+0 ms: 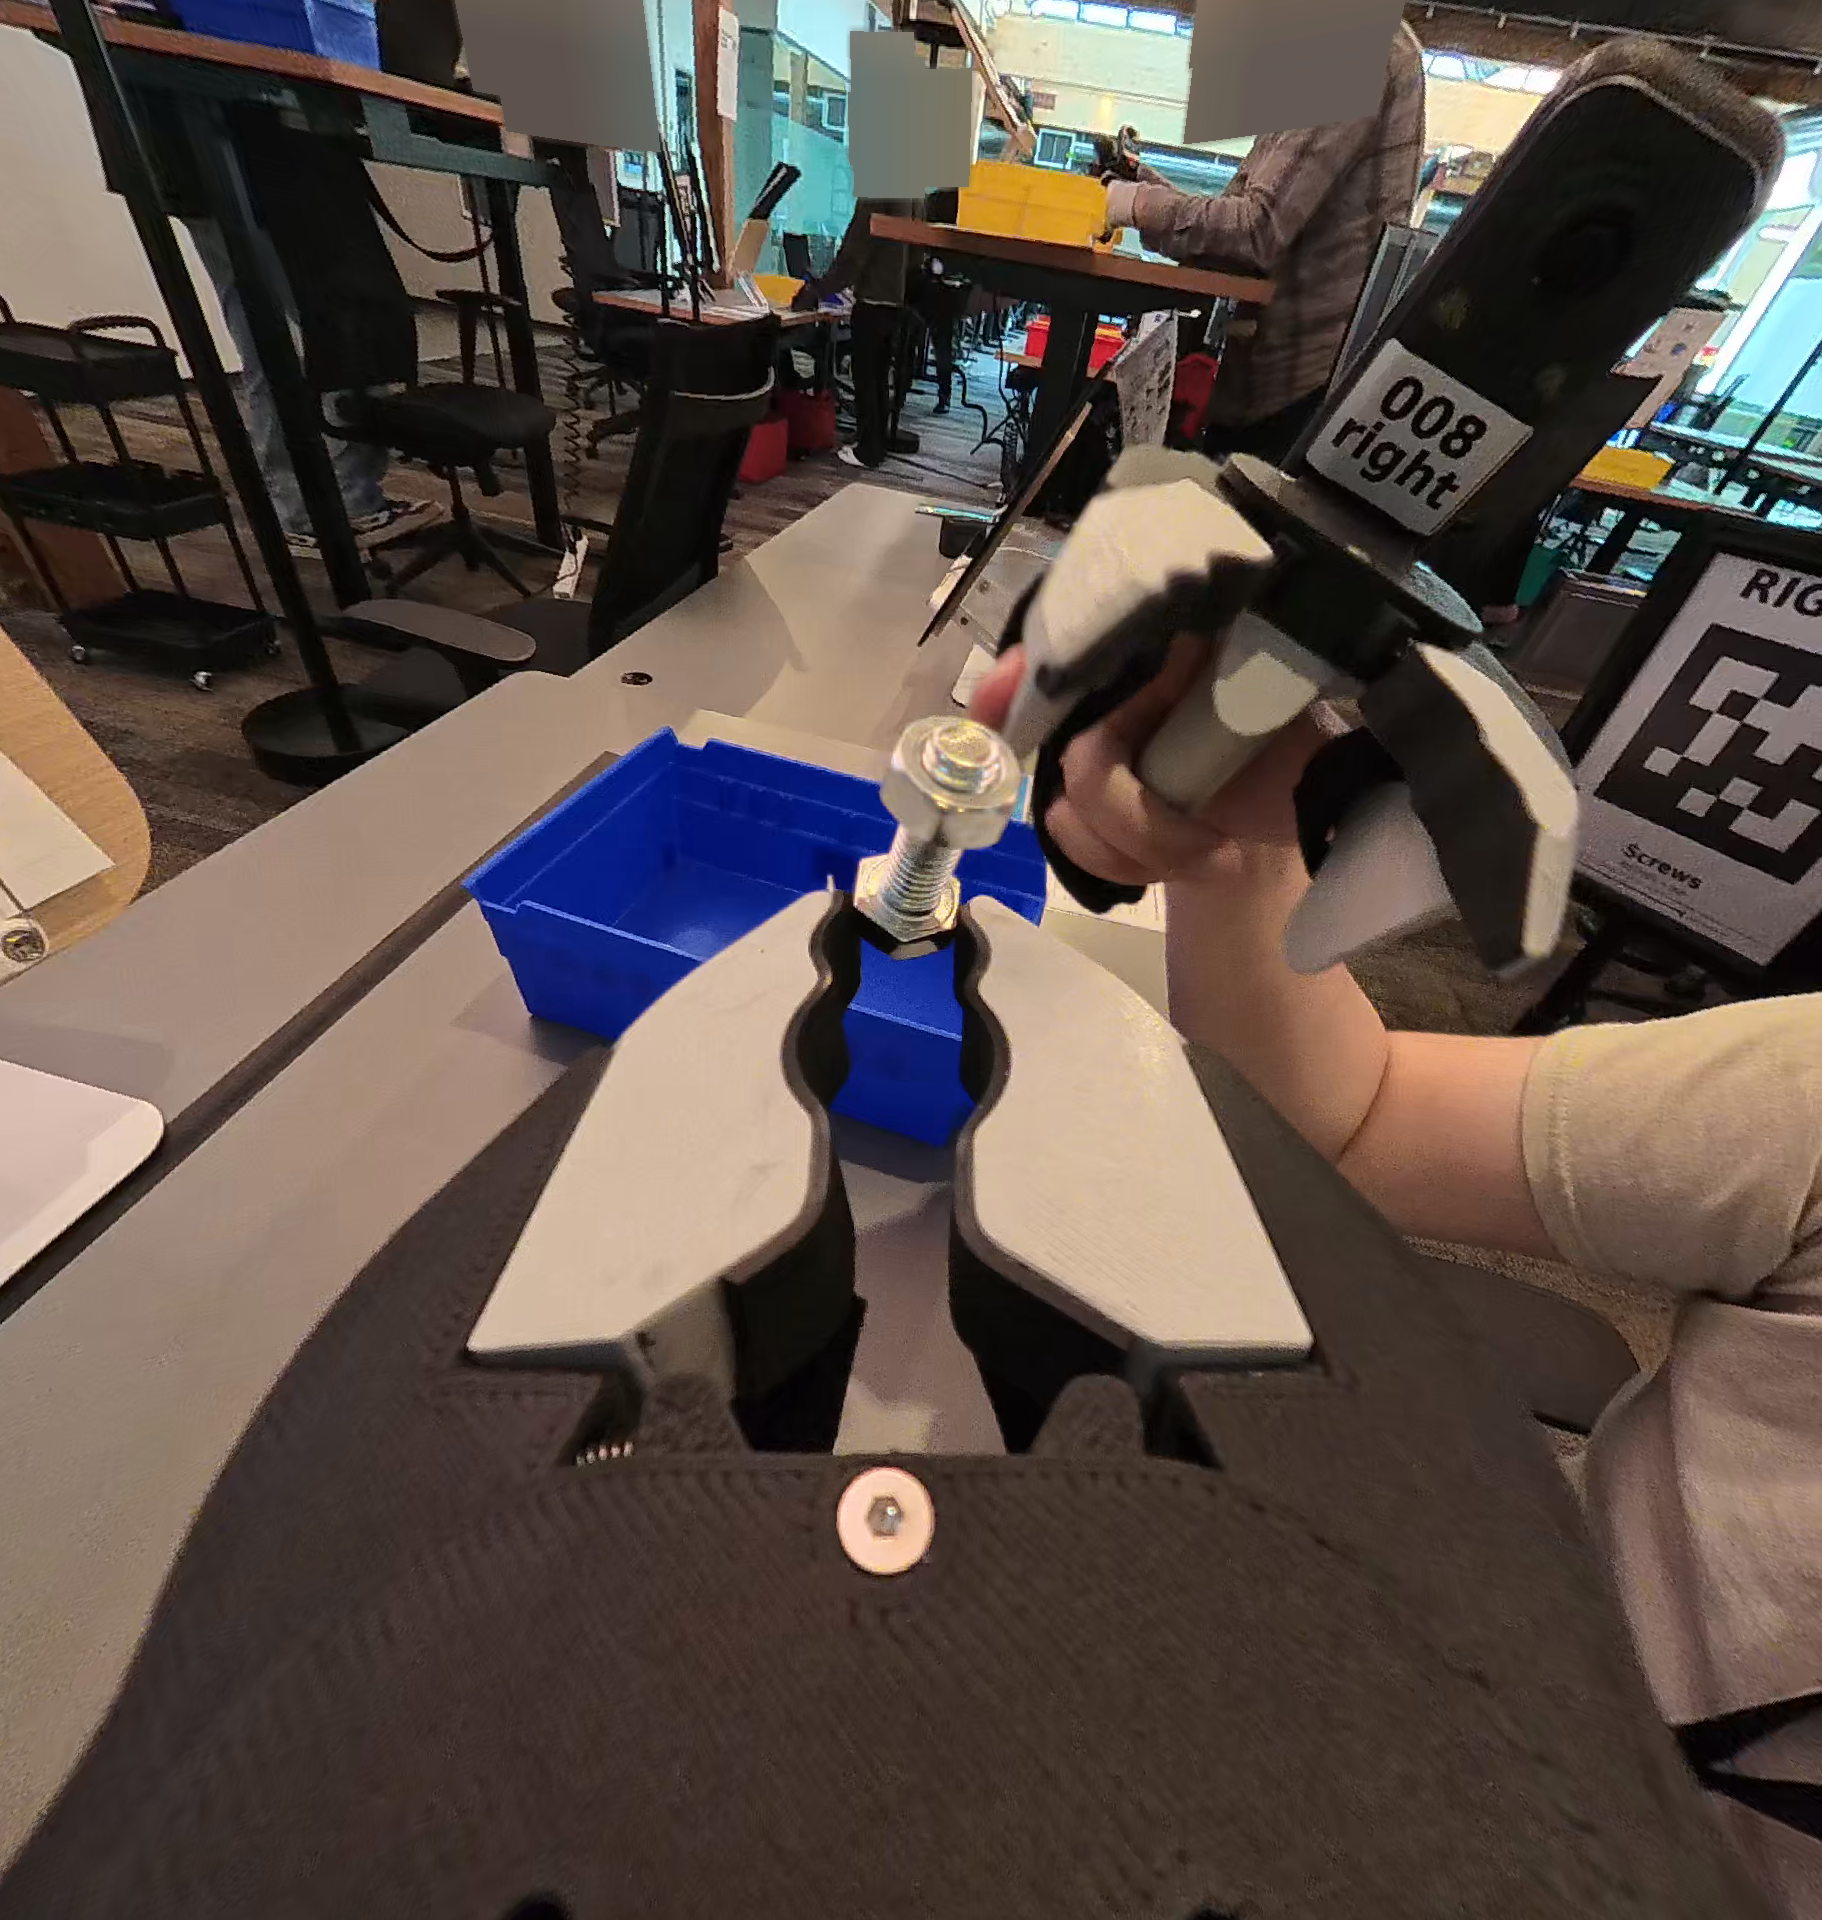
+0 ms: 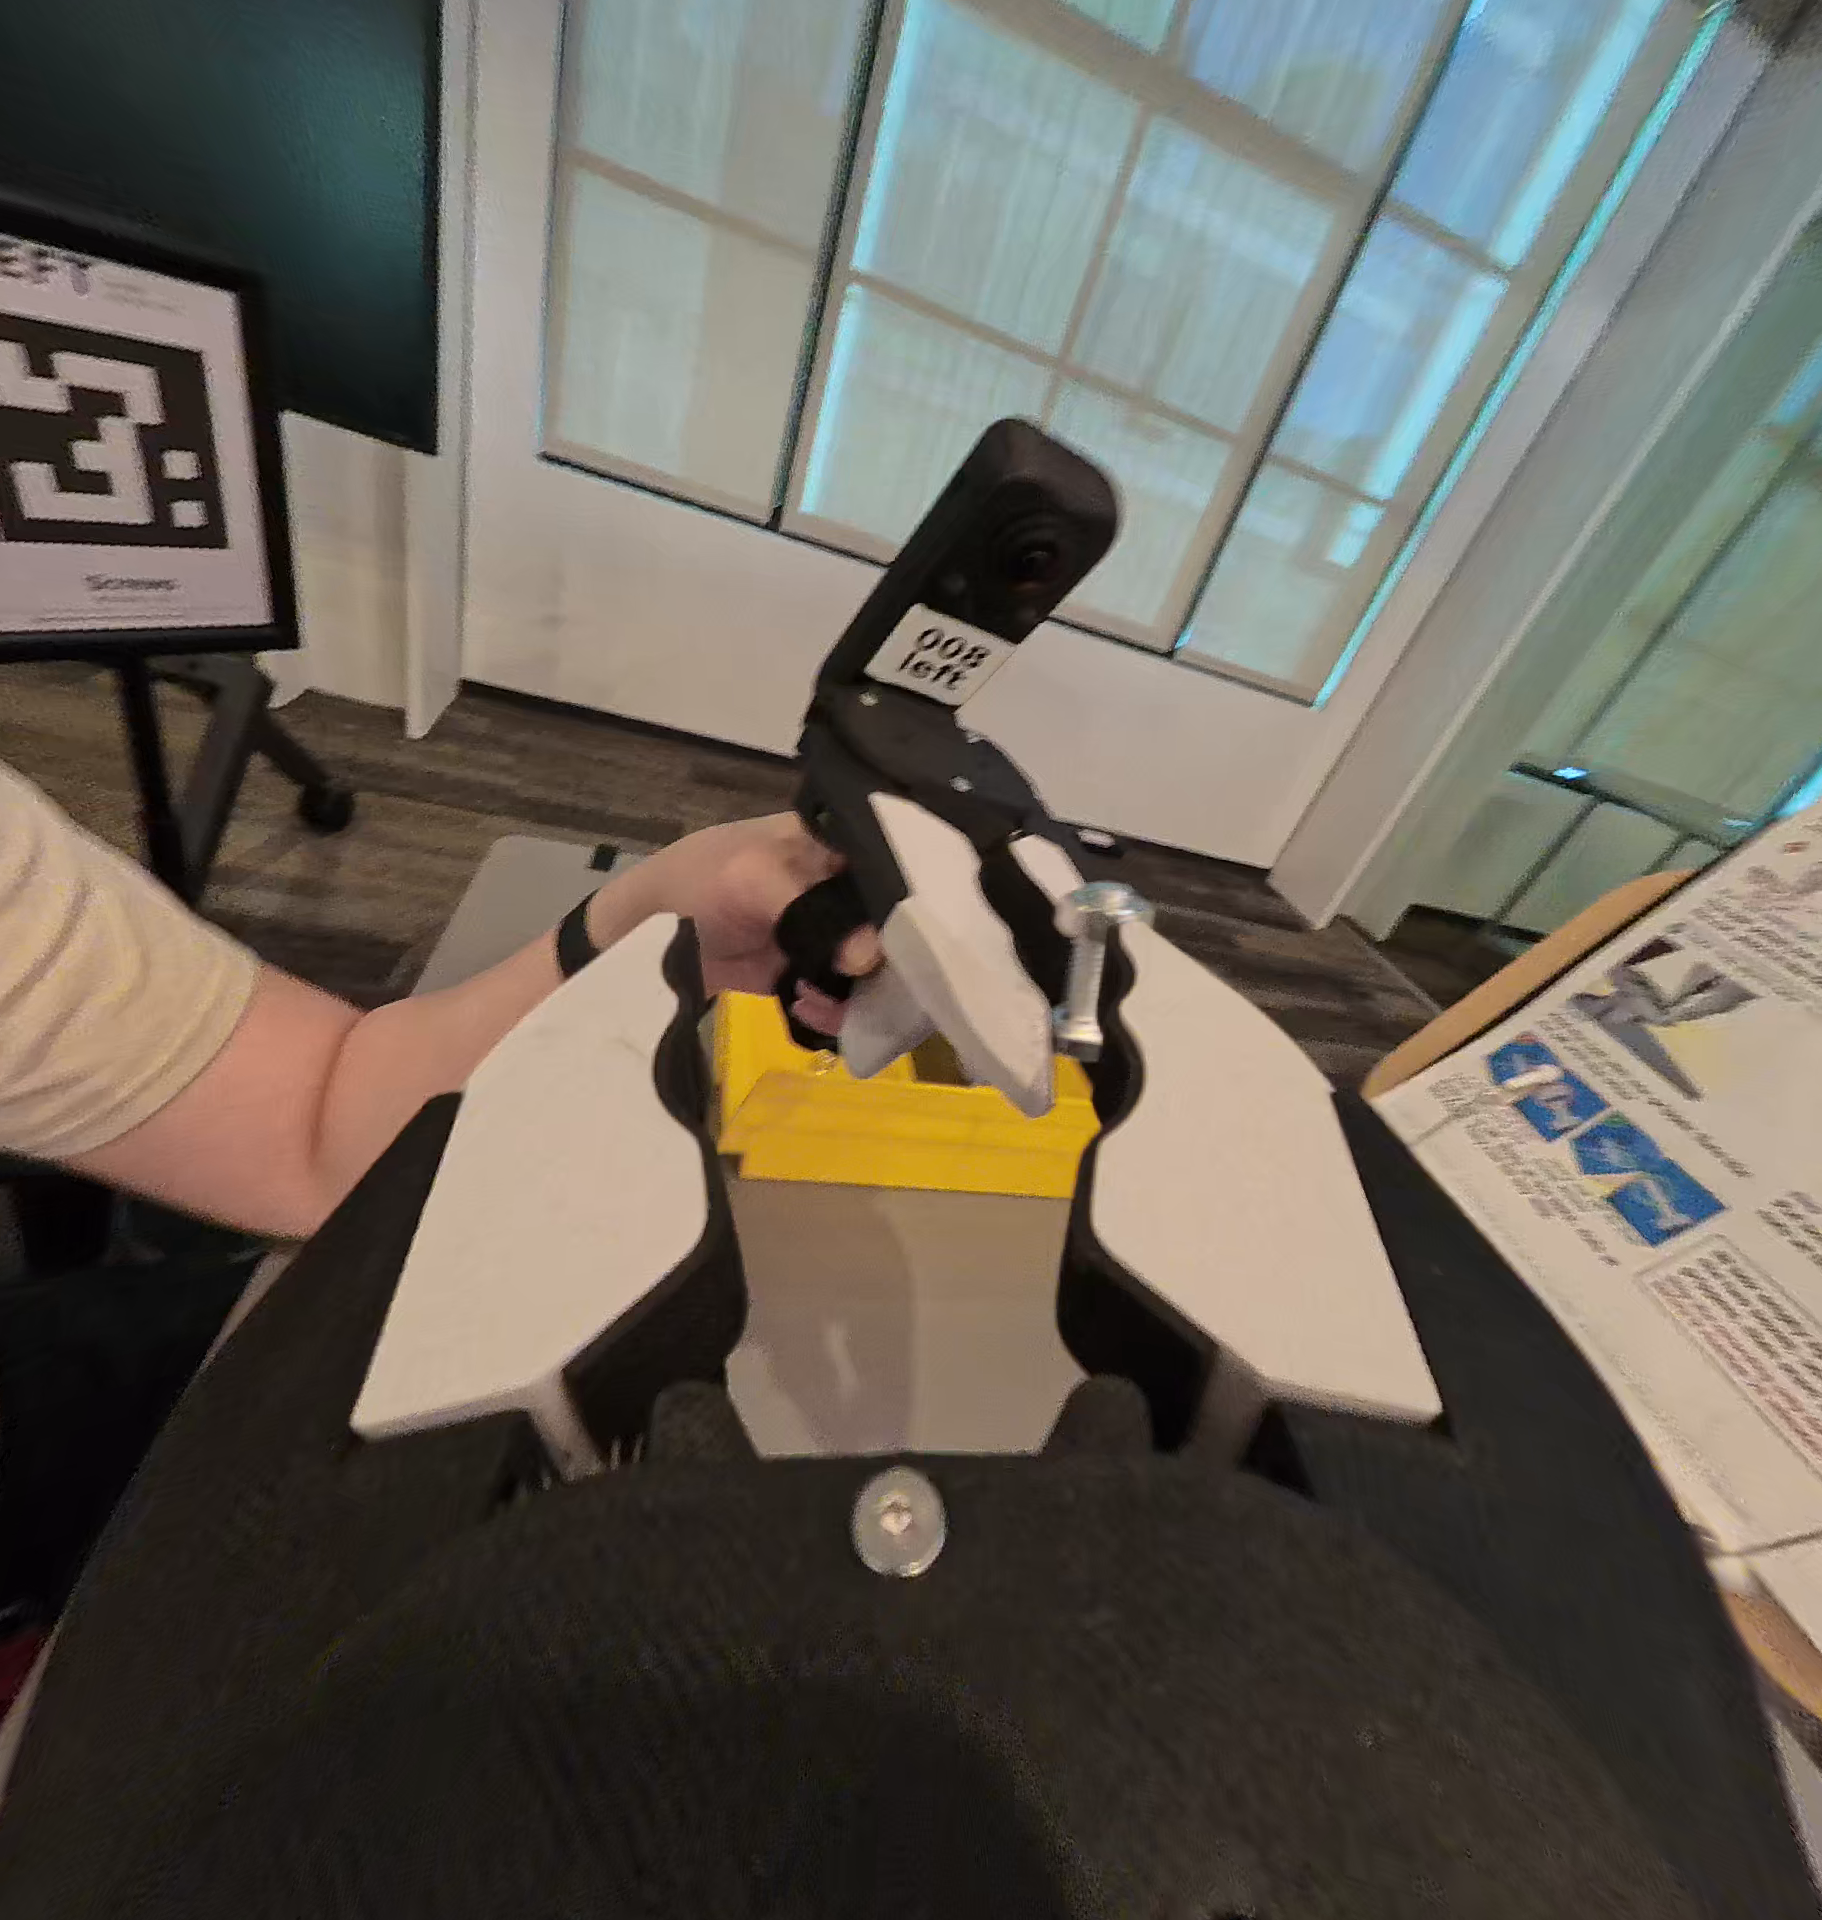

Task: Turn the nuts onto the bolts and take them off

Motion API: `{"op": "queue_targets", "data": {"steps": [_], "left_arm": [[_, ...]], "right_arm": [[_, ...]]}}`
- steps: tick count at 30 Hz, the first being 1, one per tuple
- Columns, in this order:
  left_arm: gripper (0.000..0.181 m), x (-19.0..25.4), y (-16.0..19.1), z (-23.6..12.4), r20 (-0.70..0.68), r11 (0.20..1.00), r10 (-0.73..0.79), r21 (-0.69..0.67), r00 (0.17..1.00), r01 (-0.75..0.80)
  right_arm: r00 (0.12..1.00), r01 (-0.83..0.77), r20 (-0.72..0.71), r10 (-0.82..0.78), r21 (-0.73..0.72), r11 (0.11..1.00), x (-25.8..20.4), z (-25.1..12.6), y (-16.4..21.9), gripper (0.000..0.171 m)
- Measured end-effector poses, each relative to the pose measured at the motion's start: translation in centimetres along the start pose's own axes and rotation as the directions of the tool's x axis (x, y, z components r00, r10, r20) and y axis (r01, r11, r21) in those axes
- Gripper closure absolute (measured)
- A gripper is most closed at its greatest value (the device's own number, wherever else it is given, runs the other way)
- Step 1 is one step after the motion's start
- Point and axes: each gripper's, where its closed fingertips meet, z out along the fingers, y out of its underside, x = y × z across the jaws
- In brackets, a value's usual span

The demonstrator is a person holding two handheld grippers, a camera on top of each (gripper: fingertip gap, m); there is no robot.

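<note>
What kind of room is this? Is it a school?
Probably a shared workshop or lab, not a school: rows of work desks with office chairs, coloured parts bins like the blue bin, and big windows.

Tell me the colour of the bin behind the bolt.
Bright blue bin; clearest in the left wrist view.

Lettered stickers: right camera label (image 1: 1414, 442), left camera label (image 2: 938, 657) — framed code signs (image 1: 1759, 758); instruction sheet (image 2: 1665, 1195).
</note>
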Motion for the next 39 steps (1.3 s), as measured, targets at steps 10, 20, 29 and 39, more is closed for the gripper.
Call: {"op": "queue_targets", "data": {"steps": [10, 20, 29, 39], "left_arm": [[0.164, 0.5, 1.4, 1.4, 0.015, 0.994, 0.046, -0.096, 0.999, -0.044], [0.164, 2.3, 1.0, 1.2, -0.065, 0.995, 0.052, -0.082, 0.997, -0.057], [0.164, 0.4, 0.5, -0.1, -0.012, 0.999, 0.003, -0.044, 1.000, -0.004], [0.164, 1.8, 1.2, 1.4, -0.048, 0.994, 0.047, -0.095, 0.998, -0.052]], "right_arm": [[0.999, -0.040, 0.015, 0.041, -0.055, 0.998, 0.2, 1.0, 1.5, 0.092], [0.999, -0.024, -0.023, 0.024, -0.024, 0.999, 0.7, 0.9, 1.0, 0.099], [1.000, 0.000, 0.022, 0.000, 0.008, 1.000, -0.2, -1.6, -0.6, 0.120], [0.998, -0.042, 0.038, 0.045, -0.076, 0.996, 0.1, 0.0, 1.6, 0.107]]}}
